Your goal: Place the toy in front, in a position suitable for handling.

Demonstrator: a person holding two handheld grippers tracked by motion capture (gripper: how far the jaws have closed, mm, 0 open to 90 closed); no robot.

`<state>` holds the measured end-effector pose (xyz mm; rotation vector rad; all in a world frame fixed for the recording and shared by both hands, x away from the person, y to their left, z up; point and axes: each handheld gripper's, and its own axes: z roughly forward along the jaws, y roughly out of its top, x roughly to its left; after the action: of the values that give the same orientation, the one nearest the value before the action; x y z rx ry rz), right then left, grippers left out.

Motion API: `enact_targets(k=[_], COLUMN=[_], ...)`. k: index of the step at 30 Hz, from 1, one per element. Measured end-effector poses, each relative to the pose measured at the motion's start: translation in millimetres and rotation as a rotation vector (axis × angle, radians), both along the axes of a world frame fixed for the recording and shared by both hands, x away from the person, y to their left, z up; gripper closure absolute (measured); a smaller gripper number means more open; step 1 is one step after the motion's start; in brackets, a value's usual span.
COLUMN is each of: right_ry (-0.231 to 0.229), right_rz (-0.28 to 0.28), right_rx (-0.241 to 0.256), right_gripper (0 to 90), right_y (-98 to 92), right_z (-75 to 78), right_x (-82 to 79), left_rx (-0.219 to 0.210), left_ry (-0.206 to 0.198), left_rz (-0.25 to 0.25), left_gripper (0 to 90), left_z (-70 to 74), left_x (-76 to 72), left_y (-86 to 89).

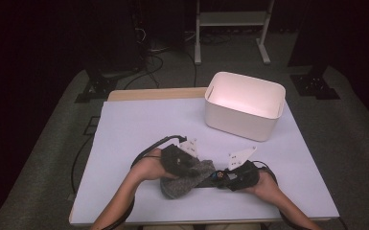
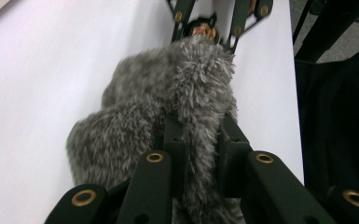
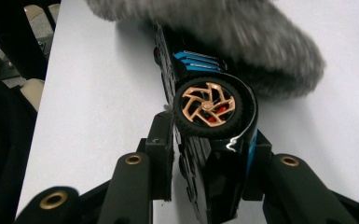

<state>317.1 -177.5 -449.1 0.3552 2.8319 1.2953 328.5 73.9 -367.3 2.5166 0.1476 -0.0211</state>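
— How will that grey fluffy cloth handle?

— Soft and light, I'd judge; it sags and bunches, so a pinch on a thick fold holds best. The left gripper already does that: at the bottom centre of the left gripper view its jaws are pressed together on a ridge of fur that runs up between them.

— And the toy car?

— Stiff, glossy black plastic with blue stripes and a copper-coloured wheel. Probably slippery, so the flat sides of the body are the place to take it, not the wheel. The right gripper pinches it across the body in the lower middle of its own view, one jaw on each side, the wheel just above them.

— Where is everything on the table?

— In the high view, low and centre: the cloth lies heaped over the car's far end, between the two grippers, touching both. The white bin stands well apart, upper right of centre.

— Any risk?

— Pulling the cloth could drag the car if fur snags.
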Motion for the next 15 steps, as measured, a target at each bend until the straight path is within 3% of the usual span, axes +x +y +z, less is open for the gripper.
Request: enact_targets(k=[6,9,10,12,15], right_ry=[-0.002,-0.005,-0.005,-0.017,-0.016], right_rz=[-0.004,0.0,0.0,-0.008,-0.004], right_rx=[-0.004,-0.029,-0.029,-0.053,-0.052], right_gripper=[62.8,61.8,61.8,51.6,49.9], right_y=[0.4,2.0,2.0,7.4,13.4], right_z=[0.3,1.3,1.3,4.8,9.5], right_x=[-0.5,0.5,0.5,2.3,4.9], left_rx=[0.026,-0.027,-0.027,-0.047,-0.079], left_ry=[-0.032,0.008,0.008,0.019,0.037], left_rz=[0.061,0.075,0.075,0.076,0.085], left_gripper=[77.1,76.7,76.7,76.7,76.8], left_z=[-2.2,-11.6,-11.6,-14.5,-16.1], left_x=[-4.3,-3.5,-3.5,-2.6,-0.2], left_y=[28.3,37.4,37.4,36.4,36.8])
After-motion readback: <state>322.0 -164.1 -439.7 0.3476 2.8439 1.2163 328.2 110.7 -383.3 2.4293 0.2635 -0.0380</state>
